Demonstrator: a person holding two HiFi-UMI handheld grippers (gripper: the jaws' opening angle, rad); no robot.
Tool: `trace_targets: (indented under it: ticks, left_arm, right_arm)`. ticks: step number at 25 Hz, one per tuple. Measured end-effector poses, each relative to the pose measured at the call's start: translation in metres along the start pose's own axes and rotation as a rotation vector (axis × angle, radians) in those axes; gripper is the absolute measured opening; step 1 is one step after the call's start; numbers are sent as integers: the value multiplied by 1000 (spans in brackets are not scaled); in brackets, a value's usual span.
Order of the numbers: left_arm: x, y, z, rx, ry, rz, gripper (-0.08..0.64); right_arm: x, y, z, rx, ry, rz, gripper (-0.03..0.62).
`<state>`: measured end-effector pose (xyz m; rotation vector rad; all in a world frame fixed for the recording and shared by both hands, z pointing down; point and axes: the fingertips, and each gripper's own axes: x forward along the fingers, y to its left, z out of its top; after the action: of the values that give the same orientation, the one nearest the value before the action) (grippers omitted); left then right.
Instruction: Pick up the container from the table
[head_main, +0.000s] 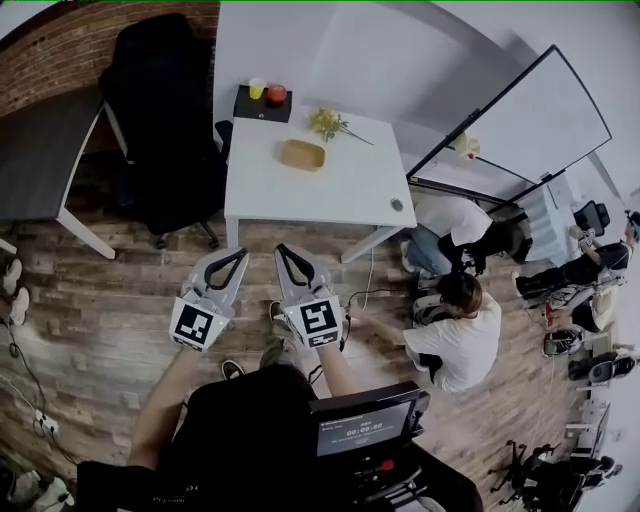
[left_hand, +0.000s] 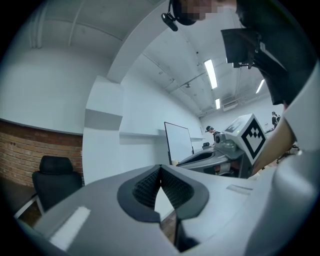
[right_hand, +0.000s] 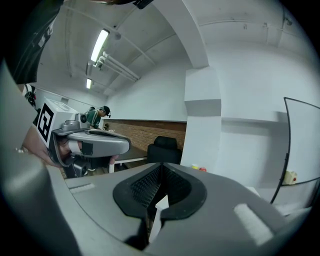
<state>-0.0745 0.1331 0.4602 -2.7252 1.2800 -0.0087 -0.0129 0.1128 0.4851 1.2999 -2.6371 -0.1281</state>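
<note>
The container (head_main: 302, 154), a shallow tan tray, lies on the white table (head_main: 350, 190) well ahead of me, toward its far side. My left gripper (head_main: 243, 254) and right gripper (head_main: 281, 249) are held side by side over the wooden floor, short of the table's near edge and pointing at it. Both are shut with nothing between the pads. In the left gripper view the left gripper's (left_hand: 160, 168) jaws meet at the tips. The right gripper's (right_hand: 161, 168) jaws do the same in the right gripper view. The container is hidden in both gripper views.
On the table also lie a bunch of flowers (head_main: 330, 122), a black box (head_main: 262, 106) with a yellow cup and a red object, and a small round item (head_main: 397, 205). A black office chair (head_main: 160, 110) stands at the left, and two people (head_main: 460, 325) sit on the floor at the right by a whiteboard (head_main: 525, 125).
</note>
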Motion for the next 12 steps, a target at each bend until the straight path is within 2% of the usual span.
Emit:
trace_targets:
  ticks: [3,7,12]
  left_arm:
    - [14,7,-5,-2,27,9,2]
    - [45,26,-21,23,19,34,2]
    - [100,55,-38,15,67,77,2]
  right_arm:
    - [20,-15,-5,10,-8,18,20]
    - [58,-46,-22,29,7,40,41]
    - [107,-93,-36,18,32,122,44]
